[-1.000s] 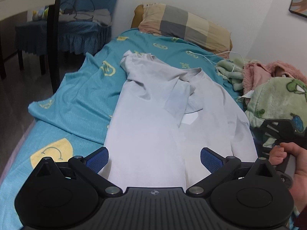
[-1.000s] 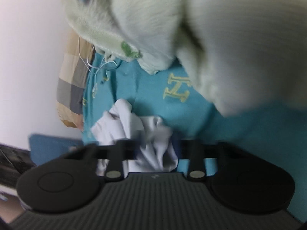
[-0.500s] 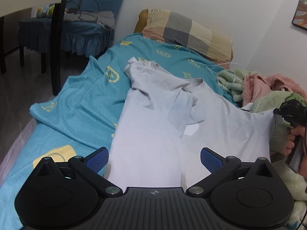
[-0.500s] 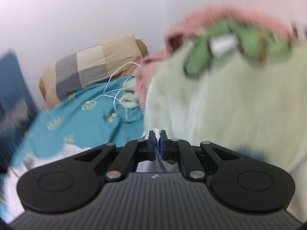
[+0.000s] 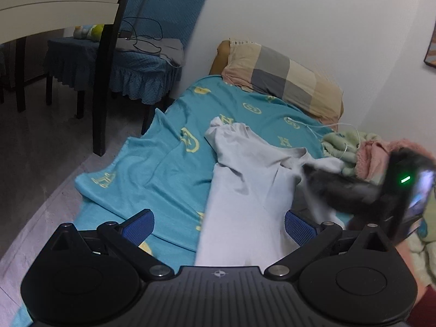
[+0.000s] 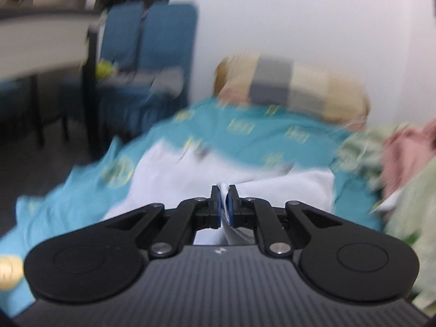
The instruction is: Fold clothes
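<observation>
Dim, even indoor light; fisheye-bent edges, and the right wrist view seems motion-blurred throughout.

A plain white wall (image 5: pixel 313 21) backs the bed (image 5: pixel 169 169), which wears a teal sheet. A checked pillow (image 5: pixel 283 79) lies at twelve o'clock. At ten o'clock a blue-covered chair (image 5: pixel 152 62) stands on grey floor (image 5: pixel 49 141) beside a white tabletop (image 5: pixel 54 8).

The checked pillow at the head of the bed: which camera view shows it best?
The left wrist view. There the pillow is sharp, its grey and beige squares clear, lying against the wall on the teal sheet. The right wrist view also holds the whole pillow, but motion blur smears its pattern and edges.
</observation>
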`<state>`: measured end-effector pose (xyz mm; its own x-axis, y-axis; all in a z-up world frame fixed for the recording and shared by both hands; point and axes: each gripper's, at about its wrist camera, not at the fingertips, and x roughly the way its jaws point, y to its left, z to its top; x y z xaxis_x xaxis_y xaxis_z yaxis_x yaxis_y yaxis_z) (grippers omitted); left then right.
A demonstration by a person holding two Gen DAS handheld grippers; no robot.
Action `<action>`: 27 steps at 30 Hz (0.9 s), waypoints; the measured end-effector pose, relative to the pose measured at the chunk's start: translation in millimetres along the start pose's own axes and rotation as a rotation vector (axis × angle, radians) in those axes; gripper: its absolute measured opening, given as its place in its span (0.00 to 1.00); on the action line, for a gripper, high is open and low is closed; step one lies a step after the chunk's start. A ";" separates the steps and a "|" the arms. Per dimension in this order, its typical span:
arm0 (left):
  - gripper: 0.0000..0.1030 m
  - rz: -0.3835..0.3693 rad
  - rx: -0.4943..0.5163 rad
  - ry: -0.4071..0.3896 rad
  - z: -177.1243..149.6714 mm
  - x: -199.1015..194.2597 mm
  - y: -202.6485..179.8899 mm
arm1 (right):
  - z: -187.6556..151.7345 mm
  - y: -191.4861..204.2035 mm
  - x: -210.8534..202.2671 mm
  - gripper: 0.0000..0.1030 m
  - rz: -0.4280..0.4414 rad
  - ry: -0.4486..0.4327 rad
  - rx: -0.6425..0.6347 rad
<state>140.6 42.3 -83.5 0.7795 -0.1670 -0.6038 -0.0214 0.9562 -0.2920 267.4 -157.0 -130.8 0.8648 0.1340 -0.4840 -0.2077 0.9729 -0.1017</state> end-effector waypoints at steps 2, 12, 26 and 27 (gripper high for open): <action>1.00 0.010 0.025 0.000 -1.7 0.7 0.9 | -14.7 1.6 12.1 0.11 0.027 0.081 0.038; 1.00 0.012 0.105 -0.004 -8.6 3.5 -12.6 | -8.0 -30.2 -122.7 0.53 0.072 0.054 0.235; 0.94 -0.007 0.410 -0.036 -47.7 -15.9 -78.0 | -43.6 -87.2 -253.7 0.55 -0.046 0.005 0.544; 0.93 -0.007 0.429 -0.027 -47.5 -9.8 -84.1 | -42.9 -91.4 -253.7 0.55 -0.059 -0.008 0.546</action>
<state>105.0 -48.0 -88.3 0.7950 -0.1726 -0.5815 0.2413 0.9695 0.0422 47.4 -288.0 -36.0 0.8717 0.0753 -0.4842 0.1074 0.9348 0.3386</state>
